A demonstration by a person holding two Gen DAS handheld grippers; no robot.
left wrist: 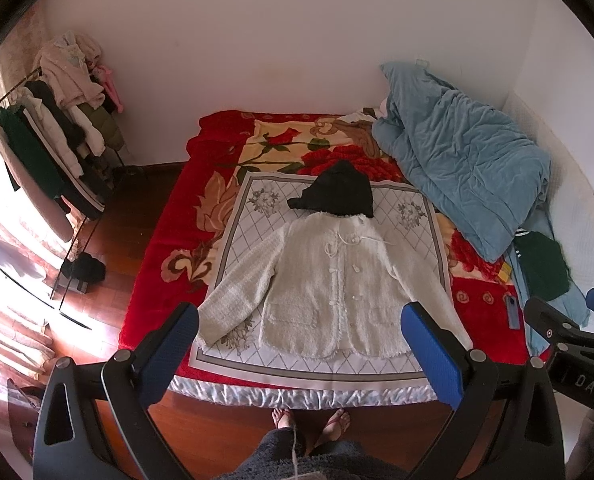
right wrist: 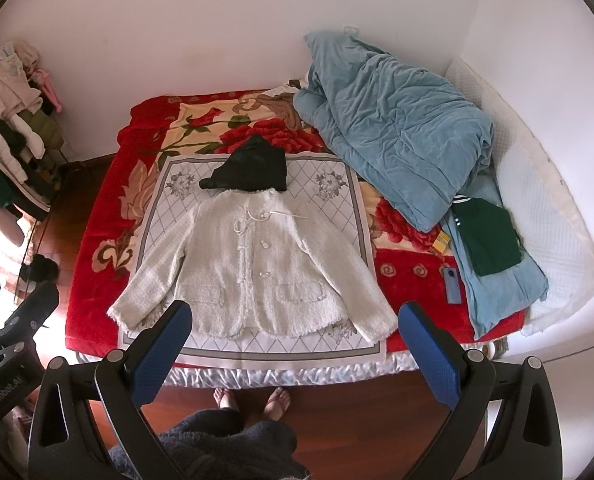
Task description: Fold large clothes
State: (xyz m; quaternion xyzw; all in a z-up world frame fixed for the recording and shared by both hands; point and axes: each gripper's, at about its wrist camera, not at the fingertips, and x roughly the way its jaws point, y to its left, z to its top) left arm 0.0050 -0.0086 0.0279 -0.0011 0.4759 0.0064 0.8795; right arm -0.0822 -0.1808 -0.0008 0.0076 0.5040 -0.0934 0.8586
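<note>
A cream tweed jacket (left wrist: 329,280) lies flat and buttoned, sleeves spread, on a white patterned cloth (left wrist: 413,208) on the bed; it also shows in the right wrist view (right wrist: 253,268). A black garment (left wrist: 337,192) lies at its collar, also seen in the right wrist view (right wrist: 253,168). My left gripper (left wrist: 301,344) is open and empty, held high above the bed's near edge. My right gripper (right wrist: 293,336) is open and empty at the same height, and its body shows in the left wrist view (left wrist: 565,332).
A blue duvet (right wrist: 393,128) is heaped at the bed's right side, with a green garment (right wrist: 485,240) and a phone (right wrist: 453,284) beside it. A clothes rack (left wrist: 49,148) stands at left. My feet (left wrist: 313,420) stand on the wooden floor by the bed.
</note>
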